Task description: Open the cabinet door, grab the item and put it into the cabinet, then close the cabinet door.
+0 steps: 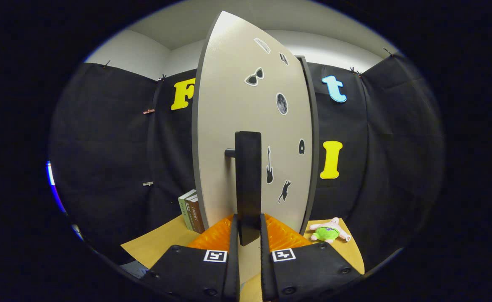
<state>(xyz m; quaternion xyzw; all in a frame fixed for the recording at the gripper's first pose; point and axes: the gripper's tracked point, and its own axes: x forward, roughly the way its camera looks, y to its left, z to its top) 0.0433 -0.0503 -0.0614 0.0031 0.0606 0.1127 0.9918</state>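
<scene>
Now the big grey cabinet door [237, 126] with little black stickers stands swung partly open, edge toward us. Under it is the light wooden bench [162, 241]. The tall black bar handle [248, 184] sits between the tongs [249, 235], which look clamped on its bottom end. Some books [192, 212] stand left of the door. The small pink and green soft toy [329, 230] lies right of the door. I think opening is the step now; next, let go and reach for the toy.
</scene>
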